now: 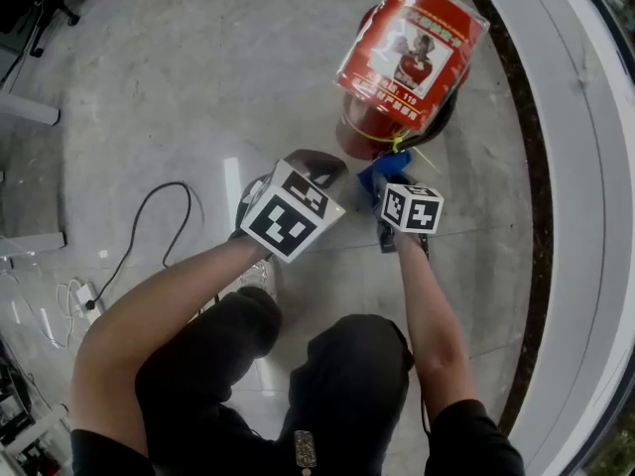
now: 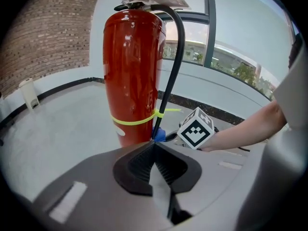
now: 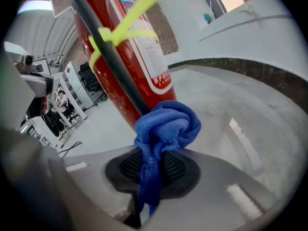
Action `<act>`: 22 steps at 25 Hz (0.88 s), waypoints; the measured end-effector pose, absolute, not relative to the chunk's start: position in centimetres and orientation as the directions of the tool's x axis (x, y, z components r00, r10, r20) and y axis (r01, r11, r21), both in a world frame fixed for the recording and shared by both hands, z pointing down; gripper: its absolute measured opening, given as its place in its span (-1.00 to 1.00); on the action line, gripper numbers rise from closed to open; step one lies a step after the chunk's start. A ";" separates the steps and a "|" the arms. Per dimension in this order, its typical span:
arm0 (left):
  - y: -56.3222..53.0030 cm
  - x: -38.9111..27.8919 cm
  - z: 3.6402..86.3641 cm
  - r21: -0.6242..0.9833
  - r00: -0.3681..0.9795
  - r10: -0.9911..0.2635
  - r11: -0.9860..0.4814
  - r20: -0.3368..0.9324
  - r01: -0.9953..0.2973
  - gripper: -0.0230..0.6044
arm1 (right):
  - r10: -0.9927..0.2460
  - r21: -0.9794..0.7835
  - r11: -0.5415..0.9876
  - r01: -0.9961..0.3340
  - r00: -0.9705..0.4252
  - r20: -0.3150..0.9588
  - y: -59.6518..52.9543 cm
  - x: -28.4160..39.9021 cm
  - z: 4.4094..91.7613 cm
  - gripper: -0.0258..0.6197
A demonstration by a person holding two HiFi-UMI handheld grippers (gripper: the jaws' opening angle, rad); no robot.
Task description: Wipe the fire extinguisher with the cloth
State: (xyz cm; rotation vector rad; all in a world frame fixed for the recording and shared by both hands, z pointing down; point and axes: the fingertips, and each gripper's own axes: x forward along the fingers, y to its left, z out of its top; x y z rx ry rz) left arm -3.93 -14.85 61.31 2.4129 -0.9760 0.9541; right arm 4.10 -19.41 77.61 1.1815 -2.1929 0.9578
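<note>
A red fire extinguisher (image 1: 369, 132) stands on the grey floor, a red printed card in plastic (image 1: 412, 48) hanging at its top. In the left gripper view the cylinder (image 2: 132, 71) rises ahead, with a black hose (image 2: 171, 71) bound to it by a yellow tie (image 2: 139, 120). My right gripper (image 3: 154, 153) is shut on a bunched blue cloth (image 3: 166, 126), which sits against the hose (image 3: 110, 61) low on the red body (image 3: 139, 57). The head view shows the cloth (image 1: 385, 172) at the cylinder's base. My left gripper (image 2: 154, 148) is shut with nothing in it, just short of the extinguisher.
A curved pale ledge with a dark band (image 1: 536, 216) runs along the right behind the extinguisher. A black cable (image 1: 149, 226) and a white power strip (image 1: 84, 296) lie on the floor at the left. The person's knees (image 1: 298, 365) are below the grippers.
</note>
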 end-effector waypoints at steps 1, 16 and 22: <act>-14.6 -4.2 61.6 0.079 0.526 -0.466 -0.690 0.711 -0.719 -0.91 | -0.505 -0.368 0.369 -0.853 -0.517 0.691 -19.2 4.0 78.6 -0.76; -13.0 -6.4 59.2 0.012 0.479 -0.489 -0.691 0.729 -0.723 -0.91 | -0.435 -0.534 0.417 -0.736 -0.677 0.594 -17.5 -0.4 70.6 -0.76; -13.8 -6.2 56.2 -0.043 0.470 -0.519 -0.702 0.714 -0.710 -0.91 | -0.507 -0.547 0.473 -0.691 -0.721 0.472 -17.6 -0.6 61.9 -0.76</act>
